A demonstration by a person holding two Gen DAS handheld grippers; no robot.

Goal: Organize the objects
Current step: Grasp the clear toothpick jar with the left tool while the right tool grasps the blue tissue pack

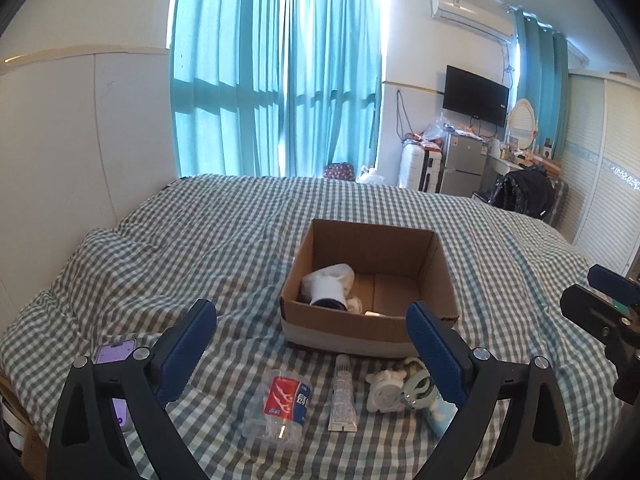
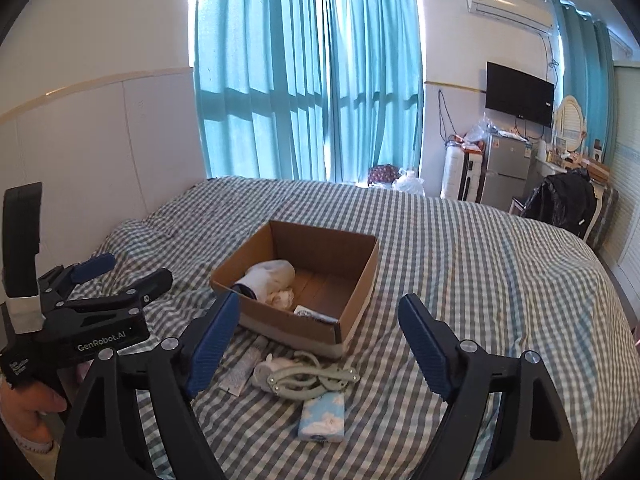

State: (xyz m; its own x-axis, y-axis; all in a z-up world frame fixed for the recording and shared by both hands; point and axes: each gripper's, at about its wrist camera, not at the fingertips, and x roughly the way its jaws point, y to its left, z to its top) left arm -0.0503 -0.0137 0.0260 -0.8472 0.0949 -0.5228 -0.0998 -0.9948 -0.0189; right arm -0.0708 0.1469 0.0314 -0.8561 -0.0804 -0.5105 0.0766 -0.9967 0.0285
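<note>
An open cardboard box [image 1: 436, 280] [image 2: 360, 280] sits on the checked bed and holds a rolled white sock [image 1: 330, 284] [image 2: 266, 276] and small items. In front of it lie a clear floss-pick tub [image 1: 280, 408], a white tube [image 1: 343, 396] [image 2: 244, 368], a white toy [image 1: 384, 390], pale green handcuffs [image 1: 418, 388] [image 2: 308, 380] and a blue tissue pack [image 2: 323, 416] [image 1: 440, 412]. My left gripper [image 1: 312, 348] [image 2: 120, 276] is open and empty above the tub and tube. My right gripper [image 2: 320, 340] is open and empty above the handcuffs; it shows at the right edge of the left view [image 1: 604, 300].
A purple phone [image 1: 116, 360] lies at the bed's left edge. The checked bedspread [image 2: 480, 280] stretches right and behind the box. Teal curtains [image 1: 276, 80], a fridge [image 1: 464, 164], a TV and a chair with a black jacket [image 2: 560, 196] stand beyond the bed.
</note>
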